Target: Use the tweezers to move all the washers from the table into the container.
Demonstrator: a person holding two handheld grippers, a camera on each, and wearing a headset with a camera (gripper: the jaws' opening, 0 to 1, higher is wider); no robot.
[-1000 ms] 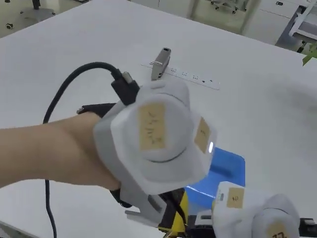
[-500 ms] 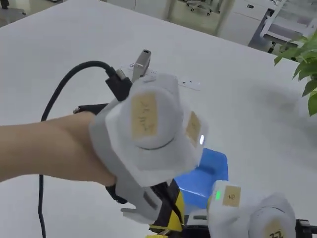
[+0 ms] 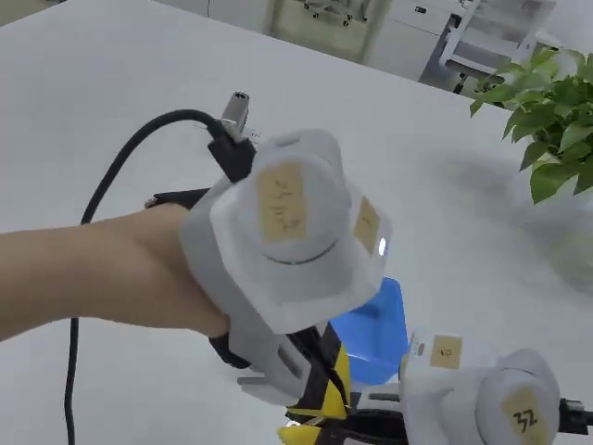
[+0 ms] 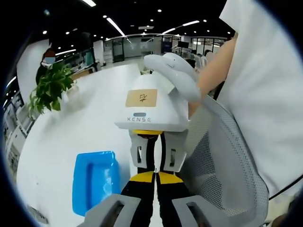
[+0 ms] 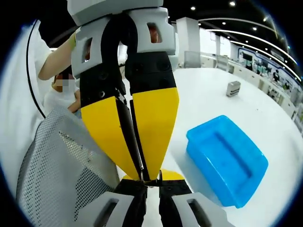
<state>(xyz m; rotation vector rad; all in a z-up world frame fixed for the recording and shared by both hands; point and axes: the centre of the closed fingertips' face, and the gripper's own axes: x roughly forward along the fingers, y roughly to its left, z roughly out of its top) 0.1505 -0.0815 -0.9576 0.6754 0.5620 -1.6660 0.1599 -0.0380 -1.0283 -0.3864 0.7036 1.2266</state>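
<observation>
Right gripper view looks straight onto the left claw (image 5: 140,170), hanging down from 12 o'clock with its yellow jaws clenched together, tip to tip with the right claw (image 5: 145,185), likewise clenched. At 4 o'clock, near them, the blue container (image 5: 227,161) lies on the white bench (image 5: 203,94). Head view has white casings over both claws and a black cable (image 3: 167,117) at 10 o'clock.

Your right hand-held gripper (image 5: 150,196) rises from the bottom, jaws close together. Your left hand-held gripper (image 5: 144,175) points down at it, yellow jaws pressed together, tips just meeting yours. To the right the blue container (image 5: 227,161) sits on the white bench (image 5: 203,101). A mesh chair (image 5: 59,170) is at left.
</observation>
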